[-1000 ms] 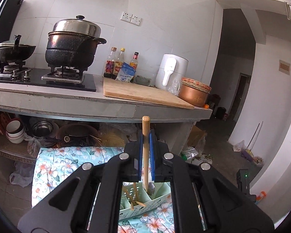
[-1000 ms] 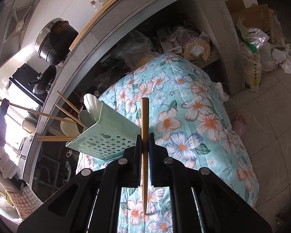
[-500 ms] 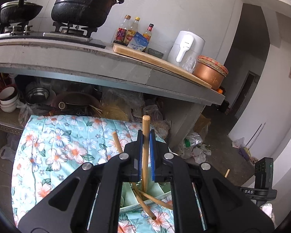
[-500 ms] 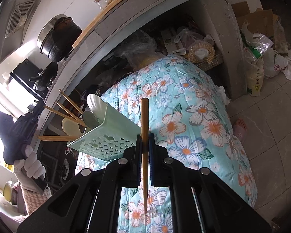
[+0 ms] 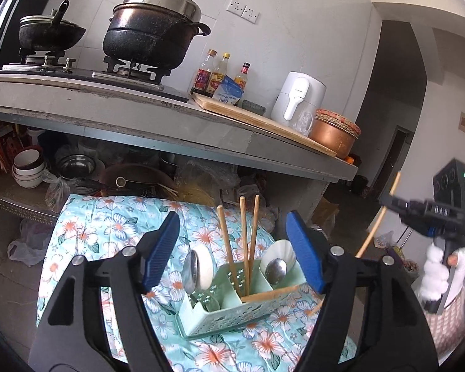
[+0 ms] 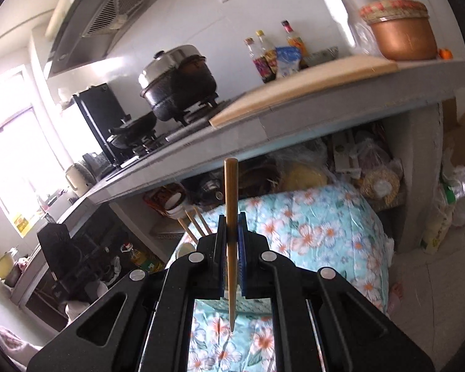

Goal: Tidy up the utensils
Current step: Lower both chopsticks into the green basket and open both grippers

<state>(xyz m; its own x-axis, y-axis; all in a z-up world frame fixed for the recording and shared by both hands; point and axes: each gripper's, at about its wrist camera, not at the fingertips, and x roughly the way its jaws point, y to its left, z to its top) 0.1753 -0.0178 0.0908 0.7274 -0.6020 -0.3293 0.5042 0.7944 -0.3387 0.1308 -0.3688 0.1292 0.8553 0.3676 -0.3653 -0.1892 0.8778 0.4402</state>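
A pale green utensil holder (image 5: pixel 232 307) stands on the floral cloth (image 5: pixel 108 232). It holds three upright chopsticks (image 5: pixel 245 241), one lying across its rim, and metal and white spoons (image 5: pixel 198 268). My left gripper (image 5: pixel 232 248) hangs just above it. Its jaws are opening, and the blue pads (image 5: pixel 161 248) press on nothing. My right gripper (image 6: pixel 232 229) is shut on a wooden chopstick (image 6: pixel 231 192) that points up and down. In the left wrist view the right gripper (image 5: pixel 389 201) is at the far right with its chopstick (image 5: pixel 372 235), higher than the holder.
A concrete counter (image 5: pixel 170 124) carries a black pot, a wok, bottles, a cutting board, a white appliance and a copper bowl. Bowls, pans and bags fill the shelf under it (image 5: pixel 28 167). A gloved hand (image 5: pixel 434 272) is at the right.
The left gripper sank toward the holder and let go of its chopstick, which now stands among the others. The right gripper rose and rolled with its chopstick still held.
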